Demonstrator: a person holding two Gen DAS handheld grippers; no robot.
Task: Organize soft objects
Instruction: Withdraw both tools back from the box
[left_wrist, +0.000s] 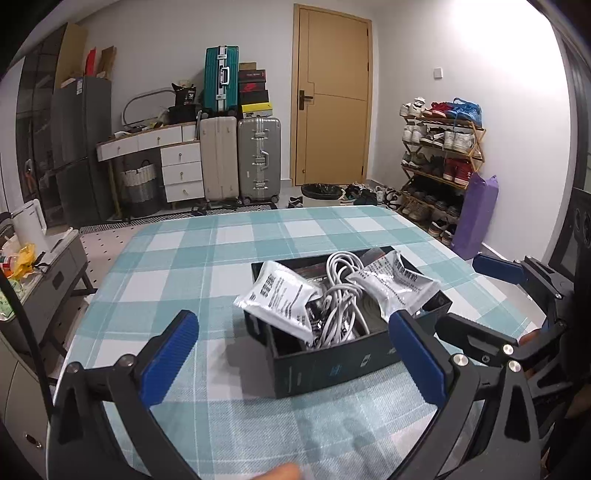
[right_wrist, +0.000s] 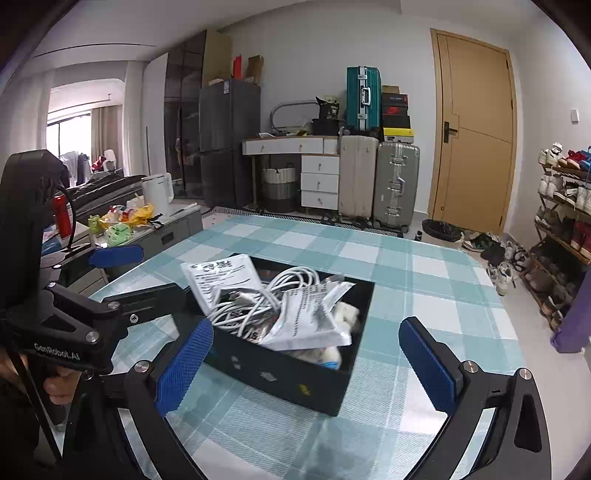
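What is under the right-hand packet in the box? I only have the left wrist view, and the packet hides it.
Observer: Something white and fluffy lies under that packet, at the end of the box.
Operator: Anything beside the kettle on the side table?
Observer: Yes, a red bottle stands further along.
Operator: And beyond the fridge?
Observer: A bright window with curtains, and clothes hanging in front of it.
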